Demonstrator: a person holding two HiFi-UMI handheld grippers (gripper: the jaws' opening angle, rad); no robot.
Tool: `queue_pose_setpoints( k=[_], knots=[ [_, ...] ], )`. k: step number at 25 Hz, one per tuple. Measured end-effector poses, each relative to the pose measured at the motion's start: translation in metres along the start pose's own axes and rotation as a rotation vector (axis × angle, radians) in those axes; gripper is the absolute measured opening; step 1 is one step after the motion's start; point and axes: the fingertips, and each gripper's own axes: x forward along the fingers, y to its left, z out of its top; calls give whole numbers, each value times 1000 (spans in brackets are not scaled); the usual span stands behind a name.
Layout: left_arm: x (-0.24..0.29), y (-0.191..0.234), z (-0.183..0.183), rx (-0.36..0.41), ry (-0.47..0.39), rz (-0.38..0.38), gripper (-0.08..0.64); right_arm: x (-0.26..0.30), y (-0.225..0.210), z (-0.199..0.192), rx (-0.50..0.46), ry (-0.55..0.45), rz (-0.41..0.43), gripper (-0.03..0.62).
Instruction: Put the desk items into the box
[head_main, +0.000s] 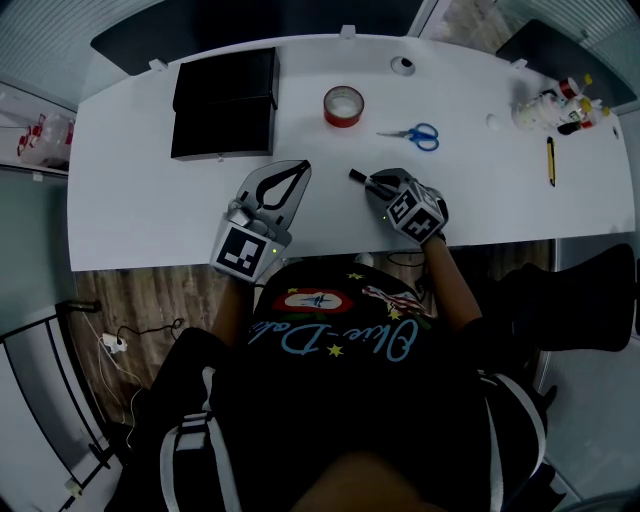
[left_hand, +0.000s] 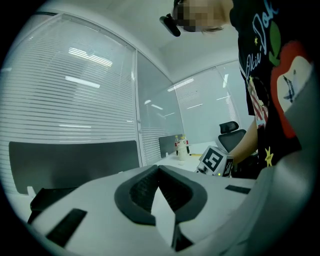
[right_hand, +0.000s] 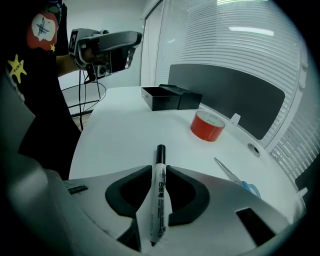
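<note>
desk (head_main: 140, 200): white and curved, with everything below resting on it or held over it.
box (head_main: 224, 102): black, seen as two halves side by side on the far left part of the desk, well apart from both grippers.
left gripper (head_main: 300, 166): held over the near edge; its jaws meet tip to tip with nothing between them.
right gripper (head_main: 372, 182): at the near edge, right of the left one; its jaws are clamped on the marker.
red tape roll (head_main: 343, 105): lies flat, right of the box.
scissors (head_main: 413, 134): blue handles, just right of the tape roll.
marker (right_hand: 160, 190): white barrel gripped between the right jaws, black cap sticking out past the tips.
pencil (head_main: 550, 160): far right, lying alone.
</note>
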Motion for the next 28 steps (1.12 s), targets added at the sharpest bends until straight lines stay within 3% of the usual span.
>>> queue_pose_setpoints(
  k=[18,21,28],
  knots=[
    [-6,2,-1,9,8,13,-12,1,1,1,24,-11,24,78],
    [-7,2,-1,10,11,15,-11,2,2,0,10,-4,10,77],
    [-8,5,-9,31,60,30,-11,-20,-14,23,79,-122,-84,75]
  ],
)
